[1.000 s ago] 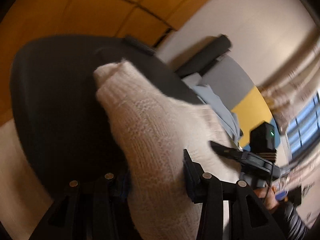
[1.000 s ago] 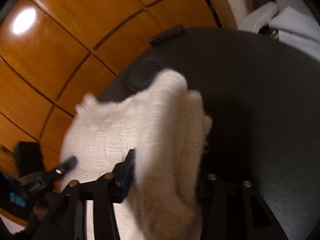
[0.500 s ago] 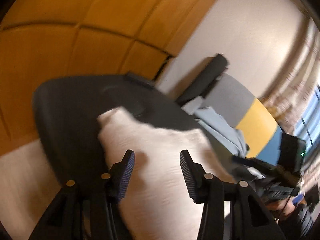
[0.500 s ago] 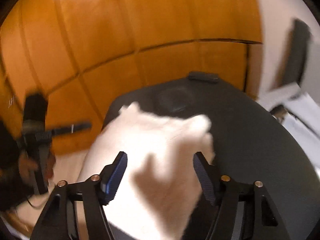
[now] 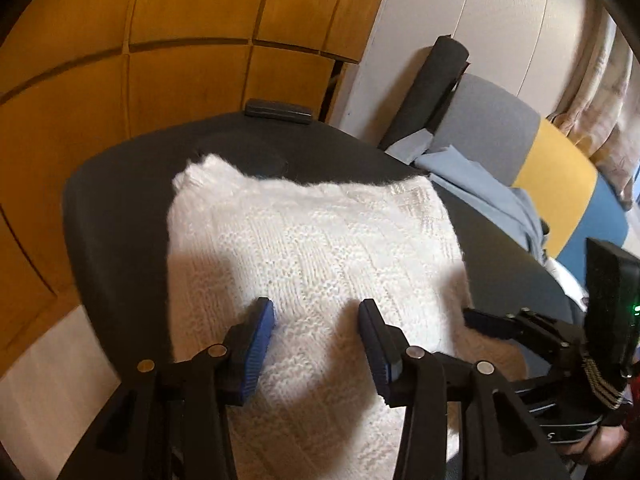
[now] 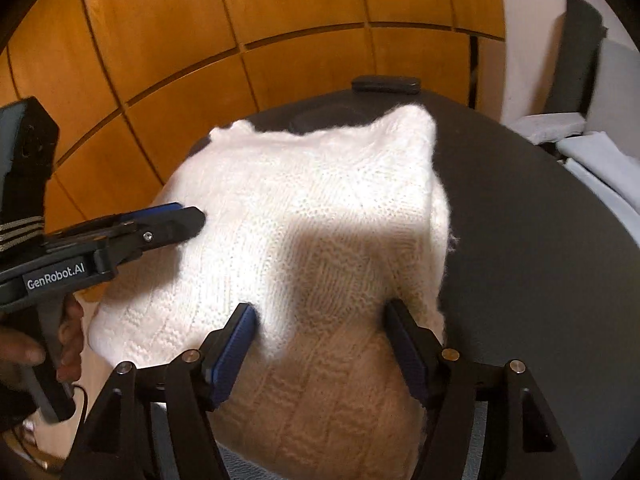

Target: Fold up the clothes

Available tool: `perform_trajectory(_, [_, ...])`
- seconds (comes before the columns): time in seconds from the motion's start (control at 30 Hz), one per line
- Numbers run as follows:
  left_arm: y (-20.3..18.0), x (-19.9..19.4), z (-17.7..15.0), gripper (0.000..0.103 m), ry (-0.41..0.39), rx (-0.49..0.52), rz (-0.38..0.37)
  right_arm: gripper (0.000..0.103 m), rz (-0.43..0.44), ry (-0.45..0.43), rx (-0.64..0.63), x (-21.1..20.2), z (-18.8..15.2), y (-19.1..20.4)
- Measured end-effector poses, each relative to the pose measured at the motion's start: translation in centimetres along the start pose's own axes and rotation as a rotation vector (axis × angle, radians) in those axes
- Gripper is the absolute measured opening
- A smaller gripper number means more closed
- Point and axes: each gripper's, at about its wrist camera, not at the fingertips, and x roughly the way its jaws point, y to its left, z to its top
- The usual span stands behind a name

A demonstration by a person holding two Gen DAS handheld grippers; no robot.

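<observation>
A white knitted sweater lies folded flat on a round black table; it also shows in the right wrist view on the table. My left gripper is open, its blue-padded jaws apart just above the sweater's near part, holding nothing. My right gripper is open over the sweater's near edge, empty. The left gripper also shows from the side in the right wrist view, at the sweater's left edge. The right gripper shows at the right in the left wrist view.
Wooden wall panels stand behind the table. A small black device sits at the table's far edge. A sofa with grey, yellow and blue cushions and light blue clothes stands to the right.
Both grippers held the sweater a second ago, then let go and opened. The sweater dropped flat on the table, and both grippers drew back towards its near edge.
</observation>
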Motion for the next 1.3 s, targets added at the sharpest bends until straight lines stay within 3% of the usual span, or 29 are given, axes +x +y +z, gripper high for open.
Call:
perform_trajectory(0.17, [-0.7,-5.0,-0.6,0.048,-0.057,-0.009,0.277,0.073,-0.139,-0.085,0.06,-4.4,0.0,1.7])
perform_trajectory(0.23, [-0.5,-6.9,-0.4,0.048,-0.079,-0.022,0.309,0.086,-0.184,-0.136,0.089,-6.4,-0.1,2.5])
perform_trajectory(0.33, [-0.9,-10.0,0.4,0.048,-0.093,0.013,0.342,0.095,-0.241,-0.16,0.07,-8.0,-0.1,4.2])
perform_trajectory(0.47, [-1.6,-13.2,1.3,0.045,-0.142,-0.004,0.337,0.095,-0.287,-0.136,0.029,-8.8,-0.5,6.2])
perform_trajectory(0.53, [-1.6,-14.9,1.4,0.037,-0.165,0.01,0.283,0.098,-0.335,-0.151,-0.012,-9.4,-0.9,7.4])
perform_trajectory(0.6, [-1.3,-16.5,1.5,0.038,-0.191,0.02,0.223,0.101,-0.331,-0.171,-0.032,-10.7,-1.9,8.0])
perform_trajectory(0.67, [-1.3,-17.4,1.5,0.037,-0.22,0.025,0.271,0.103,-0.33,-0.19,-0.051,-11.8,-2.5,8.7])
perform_trajectory(0.87, [-2.0,-16.9,1.4,0.037,-0.179,0.022,0.239,0.103,-0.332,-0.202,-0.101,-13.1,-3.5,10.5])
perform_trajectory(0.97, [-1.7,-15.7,0.8,0.037,-0.136,-0.011,0.299,0.103,-0.33,-0.191,-0.103,-13.1,-3.8,10.6])
perform_trajectory(1.13, [-1.2,-15.0,0.4,0.039,-0.116,-0.024,0.339,0.103,-0.322,-0.176,-0.101,-12.9,-4.2,10.6])
perform_trajectory(1.3, [-0.6,-15.5,0.5,0.039,-0.135,-0.052,0.317,0.103,-0.313,-0.161,-0.099,-12.7,-4.5,10.6])
